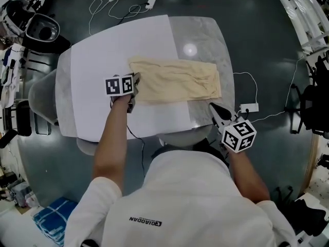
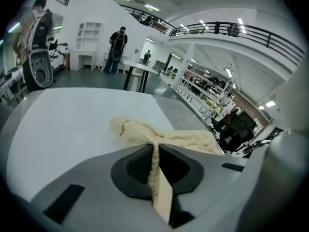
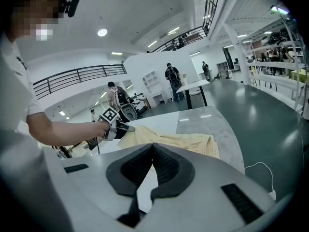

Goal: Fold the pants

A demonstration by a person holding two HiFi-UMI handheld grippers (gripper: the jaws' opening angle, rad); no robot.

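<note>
Table bears pants; left gripper clamps them (hidden from overhead).

Head view steeply down over table, 2 gripper views low, close, sharing pants.

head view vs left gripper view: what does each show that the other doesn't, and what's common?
Head view only: the right gripper, clear of the cloth near the table's front right corner, the person's arms, and the whole outline of the pants.

Left gripper view only: the left gripper seen up close, its jaws pinched on a fold of the pants, plus people standing in the hall behind.

Both: the beige pants on the table, the white sheet under their left part, and the left gripper at their left end.
</note>
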